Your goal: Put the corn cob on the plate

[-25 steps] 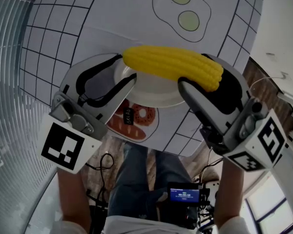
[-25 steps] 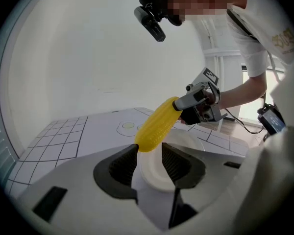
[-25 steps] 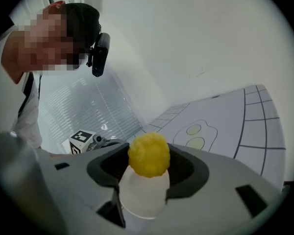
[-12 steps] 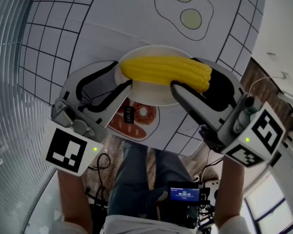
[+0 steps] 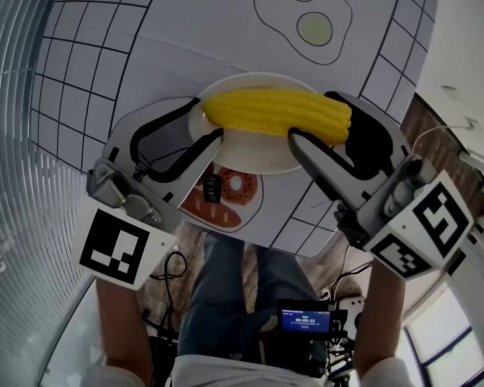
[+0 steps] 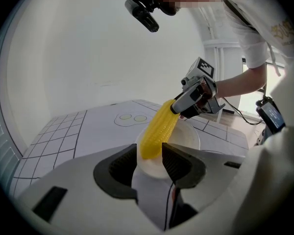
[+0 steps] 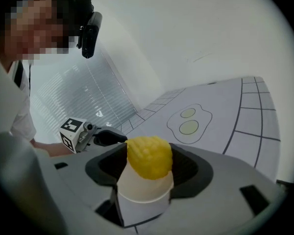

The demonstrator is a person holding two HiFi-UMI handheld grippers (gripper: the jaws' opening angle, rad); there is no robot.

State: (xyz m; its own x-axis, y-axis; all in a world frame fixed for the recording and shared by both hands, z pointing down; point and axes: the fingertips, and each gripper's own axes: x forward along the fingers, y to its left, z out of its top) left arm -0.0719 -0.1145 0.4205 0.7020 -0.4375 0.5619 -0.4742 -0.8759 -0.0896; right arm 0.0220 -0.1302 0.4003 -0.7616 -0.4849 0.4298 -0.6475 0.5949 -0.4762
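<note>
Head view: the corn cob lies crosswise above the white plate, which sits on a tabletop covered by a white sheet with black grid lines. A fried-egg drawing is printed beyond the plate, and a sausage-and-bacon drawing is on its near side. The right claw has the cob's right end between its jaws. The right gripper view shows the dark pads against both sides of the yellow end, with the plate directly below, and the jaws are opening. The left claw stands with its jaws apart. The cob's left end sits between its tips. The left gripper view shows that end low over the plate, a thin strip of white showing beside the left pad, and no clamping is evident. In that view the cob slopes upward toward the right claw. Each claw carries its marker cube at the rear, left and right.
</note>
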